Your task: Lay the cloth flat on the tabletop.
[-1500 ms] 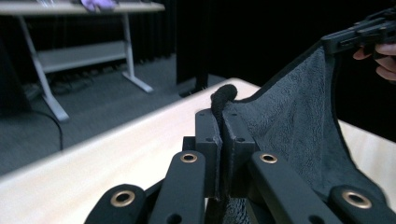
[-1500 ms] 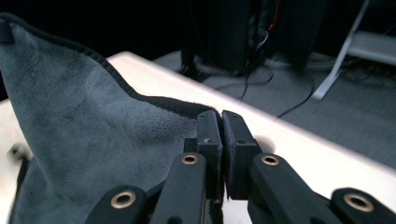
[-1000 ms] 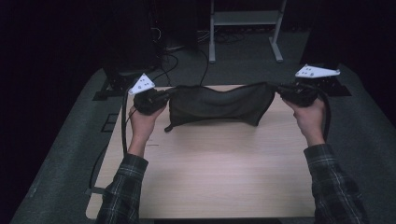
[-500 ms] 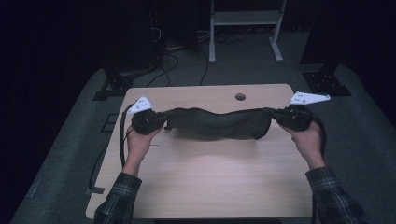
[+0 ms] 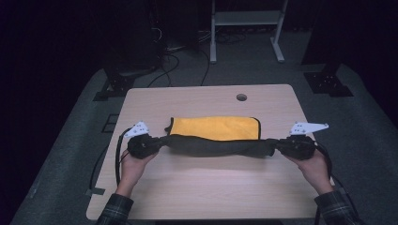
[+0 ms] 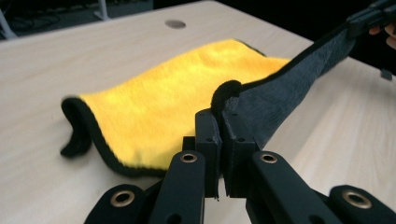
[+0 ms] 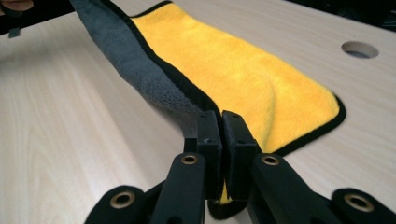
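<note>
While your left hand [image 5: 133, 161] grips its tool at the near-left part of the wooden table [image 5: 211, 187], your left gripper [image 5: 149, 143] is clamped on one end of a two-sided cloth [image 5: 216, 136], yellow on one face and dark grey on the other, edged in black. In the left gripper view, the two black jaws stand pressed together with the cloth's black-trimmed corner [image 6: 226, 93] pinched between them, the grey face turned toward the camera. From that corner the cloth's near edge stretches, lifted off the table, across to your other tool. Beyond the lifted edge, on the far side of both grippers, the yellow face [image 5: 215, 128] lies spread flat on the tabletop; its far-left corner [image 6: 74, 135] curls under just beside your left gripper. A round hole [image 5: 241, 97] sits in the table farther back, well apart from the cloth. At the right, your right gripper [image 5: 281, 146] is likewise closed on the cloth's opposite end: in the right gripper view, the jaws meet with the black hem and a sliver of yellow [image 7: 223, 193] caught between them, the grey underside [image 7: 135, 60] rising away to your left gripper. Your right hand [image 5: 317, 168] holds that tool near the table's right edge, a cable [image 5: 117, 159] trailing from the left one.
</note>
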`<action>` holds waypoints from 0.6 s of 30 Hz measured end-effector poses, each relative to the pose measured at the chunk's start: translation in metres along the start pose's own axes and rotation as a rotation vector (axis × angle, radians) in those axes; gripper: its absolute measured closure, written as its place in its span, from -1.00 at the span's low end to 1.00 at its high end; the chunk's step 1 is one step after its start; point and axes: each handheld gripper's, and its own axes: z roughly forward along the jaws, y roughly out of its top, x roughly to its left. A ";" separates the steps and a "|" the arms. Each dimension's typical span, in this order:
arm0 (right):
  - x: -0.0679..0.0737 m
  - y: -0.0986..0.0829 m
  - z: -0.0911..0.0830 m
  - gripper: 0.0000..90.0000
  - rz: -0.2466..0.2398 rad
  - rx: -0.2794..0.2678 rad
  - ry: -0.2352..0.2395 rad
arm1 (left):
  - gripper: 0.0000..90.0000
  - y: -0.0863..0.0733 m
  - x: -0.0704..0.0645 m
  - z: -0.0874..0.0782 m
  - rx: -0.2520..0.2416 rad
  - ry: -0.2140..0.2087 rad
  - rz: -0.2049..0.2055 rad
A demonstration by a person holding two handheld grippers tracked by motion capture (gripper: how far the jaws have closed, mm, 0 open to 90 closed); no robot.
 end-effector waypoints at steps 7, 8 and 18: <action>0.013 -0.019 -0.016 0.91 0.008 0.019 0.037 | 0.91 -0.023 -0.015 -0.014 0.033 -0.034 -0.012; 0.016 -0.023 -0.016 0.91 0.007 0.033 0.041 | 0.91 -0.026 -0.017 -0.015 0.042 -0.036 -0.014; 0.041 -0.048 -0.024 0.90 -0.011 0.090 0.097 | 0.91 -0.047 -0.035 -0.023 0.110 -0.052 -0.006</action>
